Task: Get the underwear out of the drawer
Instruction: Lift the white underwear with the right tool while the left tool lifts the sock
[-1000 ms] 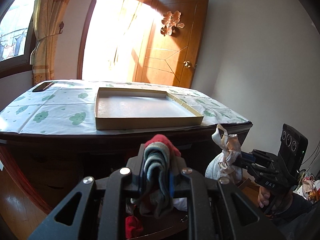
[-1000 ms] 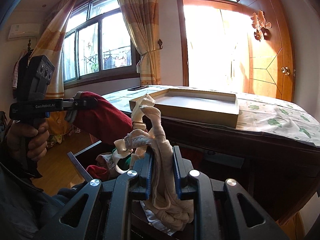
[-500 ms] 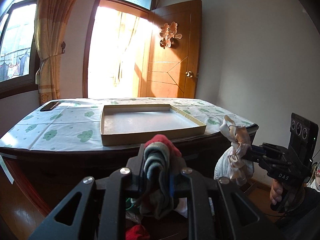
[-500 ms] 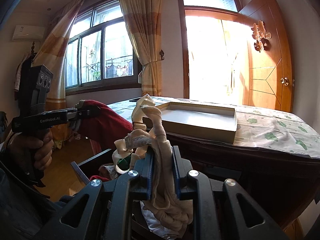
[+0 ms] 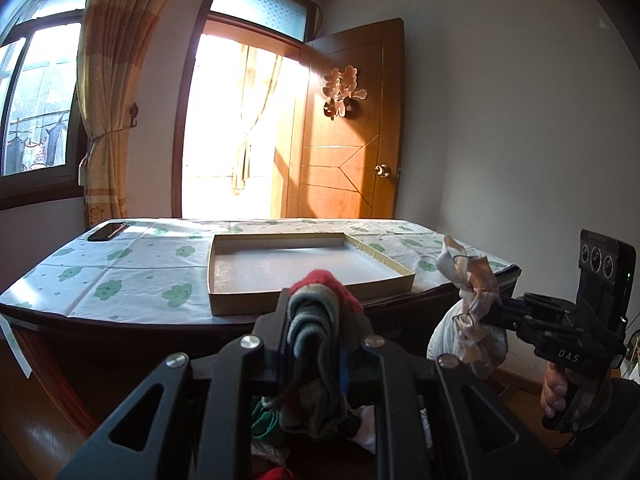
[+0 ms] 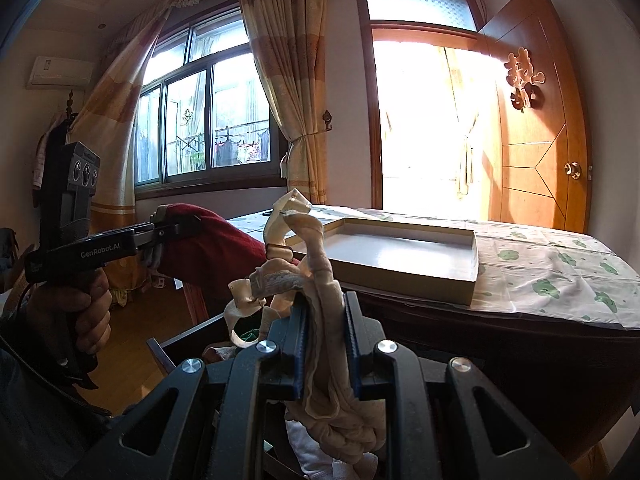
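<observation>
My left gripper (image 5: 316, 312) is shut on a bunched grey and red underwear (image 5: 316, 328), held up in front of the table's near edge. In the right wrist view that left gripper (image 6: 170, 229) shows at the left, with the red cloth (image 6: 216, 248) hanging from it. My right gripper (image 6: 325, 308) is shut on a beige lacy underwear (image 6: 320, 280) whose straps stick upward. In the left wrist view the right gripper (image 5: 500, 306) holds that beige bundle (image 5: 464, 320) at the right. Below both, the open drawer (image 6: 180, 340) holds more clothes (image 5: 264, 420).
A dark wooden table with a green-patterned cloth (image 5: 120, 280) stands just ahead. On it lie a shallow cardboard box tray (image 5: 408, 278) and a black phone (image 5: 106, 231). Behind are a bright doorway, an open wooden door (image 5: 344, 152), curtains and a window.
Both grippers have tipped upward a little, so the table sits lower in both views. The grips on the two garments are unchanged.
</observation>
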Motion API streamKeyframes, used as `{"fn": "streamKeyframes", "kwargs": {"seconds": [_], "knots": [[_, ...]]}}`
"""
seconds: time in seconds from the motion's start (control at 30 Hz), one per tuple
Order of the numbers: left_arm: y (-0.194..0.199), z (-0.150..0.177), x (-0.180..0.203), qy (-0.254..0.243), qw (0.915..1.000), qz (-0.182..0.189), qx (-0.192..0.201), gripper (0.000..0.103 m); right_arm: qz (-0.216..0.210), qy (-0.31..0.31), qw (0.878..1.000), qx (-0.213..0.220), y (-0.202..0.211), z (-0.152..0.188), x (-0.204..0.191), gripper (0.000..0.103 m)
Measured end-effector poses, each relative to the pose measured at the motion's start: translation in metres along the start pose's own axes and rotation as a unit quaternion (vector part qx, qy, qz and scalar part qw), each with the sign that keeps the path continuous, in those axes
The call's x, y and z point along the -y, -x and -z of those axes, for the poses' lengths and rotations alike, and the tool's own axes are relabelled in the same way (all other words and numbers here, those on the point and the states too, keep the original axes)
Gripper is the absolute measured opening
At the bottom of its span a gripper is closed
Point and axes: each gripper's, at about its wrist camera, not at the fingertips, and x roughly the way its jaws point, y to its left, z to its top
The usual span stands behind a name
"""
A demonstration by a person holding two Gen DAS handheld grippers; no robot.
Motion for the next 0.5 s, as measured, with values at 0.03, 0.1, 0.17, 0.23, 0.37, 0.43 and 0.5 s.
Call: {"fn": "streamKeyframes", "kwargs": {"seconds": [0.03, 0.1, 0.17, 0.23, 0.37, 0.43, 0.5], "knots": [[-0.001, -0.001, 0.0, 0.0, 1.0, 0.0, 0.001, 0.015, -0.001, 0.0, 1.0, 0.001, 0.0, -0.001, 0.0, 0.018], [-0.002, -0.005, -0.001, 0.0, 1.0, 0.0, 0.004, 0.015, -0.004, -0.001, 1.0, 0.002, -0.002, -0.006, 0.002, 0.018], [-0.004, -0.009, -0.002, 0.001, 1.0, 0.002, 0.007, 0.015, -0.008, -0.005, 1.0, 0.004, -0.004, -0.012, 0.005, 0.018], [-0.008, -0.015, -0.005, 0.005, 0.9999, 0.004, 0.008, 0.015, -0.011, -0.007, 1.0, 0.008, -0.006, -0.019, 0.008, 0.018], [-0.017, -0.027, -0.009, 0.0, 0.9999, 0.0, 0.016, 0.015, -0.016, -0.01, 1.0, 0.017, -0.011, -0.037, 0.015, 0.018], [-0.023, -0.036, -0.013, 0.004, 0.9998, 0.004, 0.017, 0.015, -0.017, -0.007, 1.0, 0.02, -0.015, -0.046, 0.018, 0.018], [-0.029, -0.044, -0.015, -0.001, 0.9997, 0.0, 0.023, 0.015, -0.017, -0.002, 1.0, 0.023, -0.019, -0.056, 0.022, 0.018]]}}
